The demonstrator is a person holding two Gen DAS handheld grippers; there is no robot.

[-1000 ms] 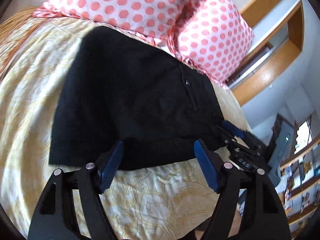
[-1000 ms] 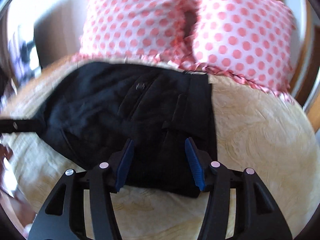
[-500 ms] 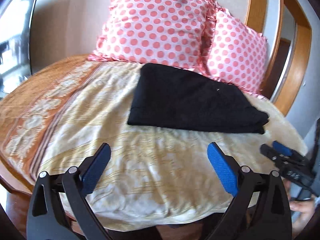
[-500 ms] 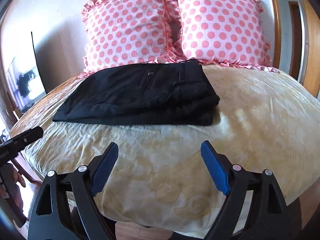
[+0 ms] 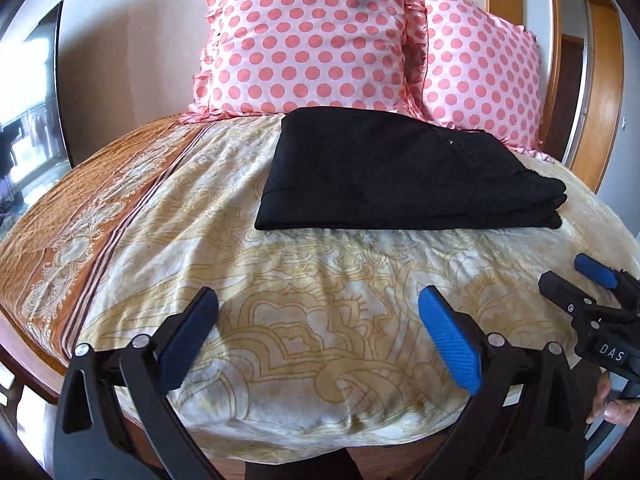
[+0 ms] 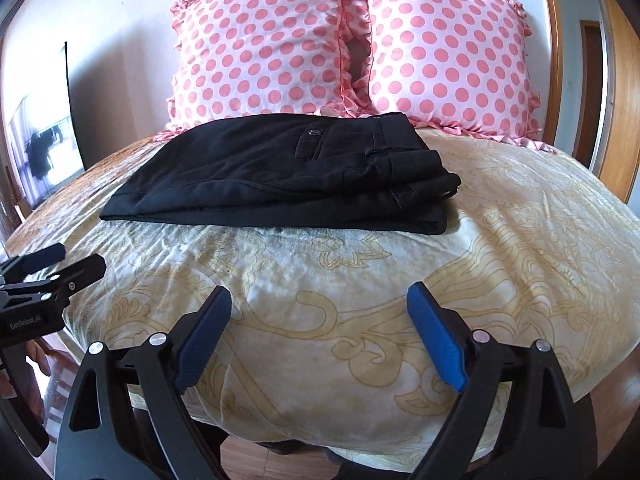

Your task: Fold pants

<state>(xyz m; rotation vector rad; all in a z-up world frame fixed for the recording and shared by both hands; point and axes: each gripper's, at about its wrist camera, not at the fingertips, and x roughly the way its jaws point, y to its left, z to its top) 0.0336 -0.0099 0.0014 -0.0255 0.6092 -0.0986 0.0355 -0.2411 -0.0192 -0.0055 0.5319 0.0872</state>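
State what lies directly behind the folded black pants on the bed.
Two pink polka-dot pillows stand side by side behind the folded black pants, upright at the head of the bed. The pants hide their lower edges; what lies under the pants stays hidden.

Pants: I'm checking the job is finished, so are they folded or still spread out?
Folded. The pants lie on the bed as a compact stack, layers showing at the near edge, below the pillows.
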